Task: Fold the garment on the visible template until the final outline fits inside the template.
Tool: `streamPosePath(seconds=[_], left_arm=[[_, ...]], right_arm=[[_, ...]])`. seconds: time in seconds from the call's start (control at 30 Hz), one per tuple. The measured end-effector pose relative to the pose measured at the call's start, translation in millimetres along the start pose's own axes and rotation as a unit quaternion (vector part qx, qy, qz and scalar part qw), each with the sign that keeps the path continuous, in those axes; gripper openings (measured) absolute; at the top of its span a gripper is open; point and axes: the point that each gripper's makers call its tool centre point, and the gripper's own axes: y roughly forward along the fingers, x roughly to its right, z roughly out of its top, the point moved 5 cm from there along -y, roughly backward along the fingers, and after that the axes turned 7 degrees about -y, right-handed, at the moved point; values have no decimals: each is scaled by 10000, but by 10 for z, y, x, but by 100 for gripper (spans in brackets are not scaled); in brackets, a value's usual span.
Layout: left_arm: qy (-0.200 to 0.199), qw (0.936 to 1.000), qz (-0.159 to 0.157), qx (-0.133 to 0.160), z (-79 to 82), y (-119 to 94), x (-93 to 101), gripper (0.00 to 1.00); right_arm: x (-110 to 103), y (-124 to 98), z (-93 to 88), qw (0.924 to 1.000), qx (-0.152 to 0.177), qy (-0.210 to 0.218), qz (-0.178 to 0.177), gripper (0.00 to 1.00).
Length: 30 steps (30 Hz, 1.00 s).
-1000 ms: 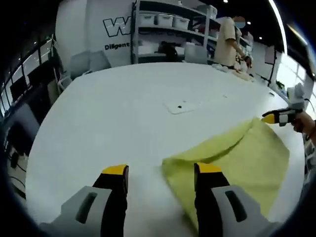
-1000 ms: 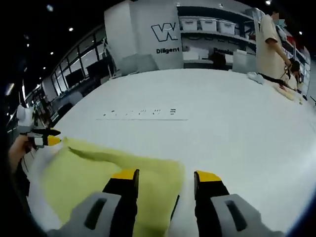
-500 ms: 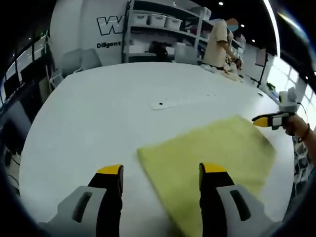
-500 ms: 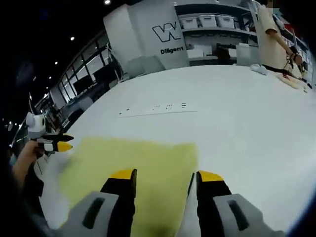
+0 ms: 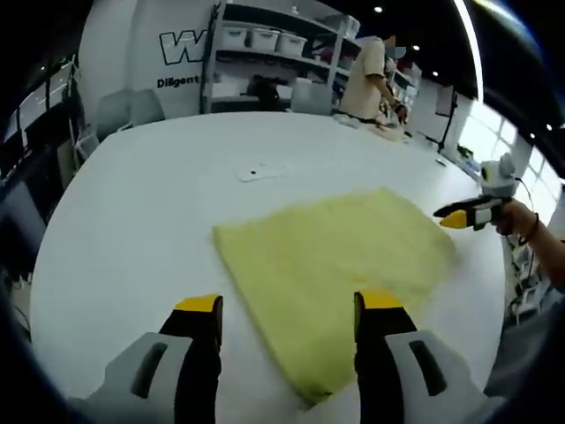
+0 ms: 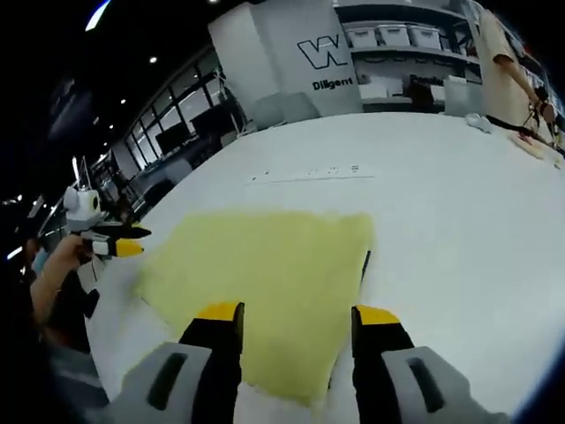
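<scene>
A yellow garment (image 5: 340, 252) lies spread flat on the white table (image 5: 132, 221). My left gripper (image 5: 289, 305) hovers open over its near edge, and the cloth runs under the right-hand jaw. A hand holds my right gripper (image 5: 459, 216) just off the cloth's far right corner. In the right gripper view the same garment (image 6: 265, 261) lies ahead of my open right gripper (image 6: 297, 314), with my left gripper (image 6: 124, 243) beside the cloth's left corner. A short dark line (image 6: 365, 265) shows along the cloth's right edge. A row of faint printed marks (image 6: 309, 170) lies beyond the cloth.
A person (image 5: 364, 79) stands at the table's far side, near small items (image 5: 384, 131). Shelves with bins (image 5: 265, 40) line the back wall. A small printed mark (image 5: 256, 172) sits on the table beyond the cloth. The table's edge (image 6: 115, 336) curves close on the left.
The cloth, earlier raised at one corner near the right gripper, now lies flat and spread. Both grippers have drawn back from it, and both views have shifted.
</scene>
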Motion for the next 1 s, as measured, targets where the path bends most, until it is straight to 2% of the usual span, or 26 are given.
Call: streamPosePath(seconds=[0.17, 0.4, 0.53, 0.7, 0.87, 1.0], left_arm=[[82, 9998, -3, -193, -201, -114, 44, 48], [-67, 9994, -7, -354, -456, -214, 47, 40], [-293, 9984, -1, -476, -598, -236, 32, 35], [-507, 9974, -47, -518, -699, -236, 31, 29], [-643, 9965, -144, -518, -728, -225, 43, 23], [-716, 9956, -299, -532, -755, -199, 66, 13]], right_arm=[[-81, -99, -161, 9999, -118, -90, 3, 41], [-125, -201, -353, 9998, -163, -98, -18, 34], [-128, -222, -434, 9998, -190, -99, 3, 27], [-102, -242, -480, 9997, -230, -98, -56, 20], [-46, -242, -507, 9994, -263, -110, -181, 8], [-35, -231, -512, 9996, -227, -38, -168, 7]])
